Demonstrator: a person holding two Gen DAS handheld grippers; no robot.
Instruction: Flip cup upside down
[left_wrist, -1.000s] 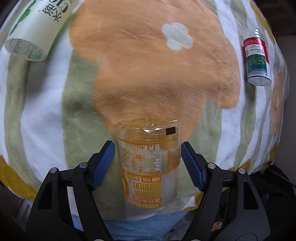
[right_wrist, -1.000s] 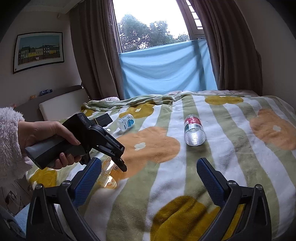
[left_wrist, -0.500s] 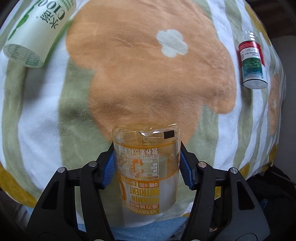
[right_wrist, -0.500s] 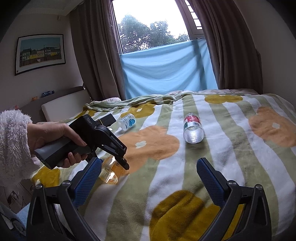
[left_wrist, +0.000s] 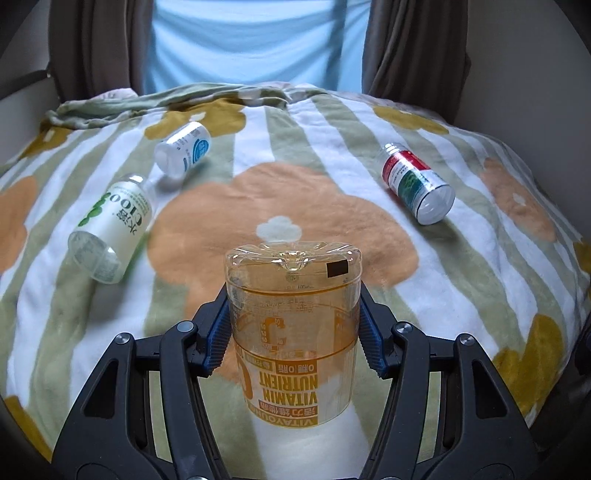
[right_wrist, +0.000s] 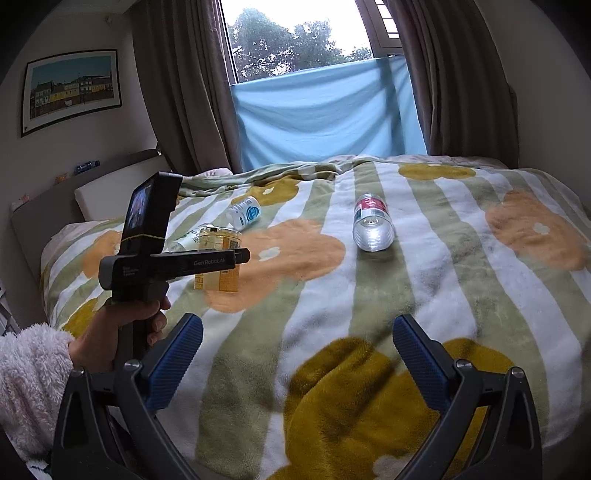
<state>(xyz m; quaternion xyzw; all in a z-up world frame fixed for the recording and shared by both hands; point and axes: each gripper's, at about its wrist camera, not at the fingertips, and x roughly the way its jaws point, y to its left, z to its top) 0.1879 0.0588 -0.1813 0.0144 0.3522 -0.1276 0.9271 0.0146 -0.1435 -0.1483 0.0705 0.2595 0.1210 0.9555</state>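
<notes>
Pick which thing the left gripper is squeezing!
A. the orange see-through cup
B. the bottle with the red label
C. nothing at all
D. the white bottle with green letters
A: the left gripper has both blue pads pressed on the orange cup.

A bed (left_wrist: 461, 258) under a striped, flower-patterned blanket (left_wrist: 207, 229) carries three bottles lying on their sides: green-labelled (left_wrist: 112, 229), blue-labelled (left_wrist: 183, 152) and red-labelled (left_wrist: 417, 182).
</notes>
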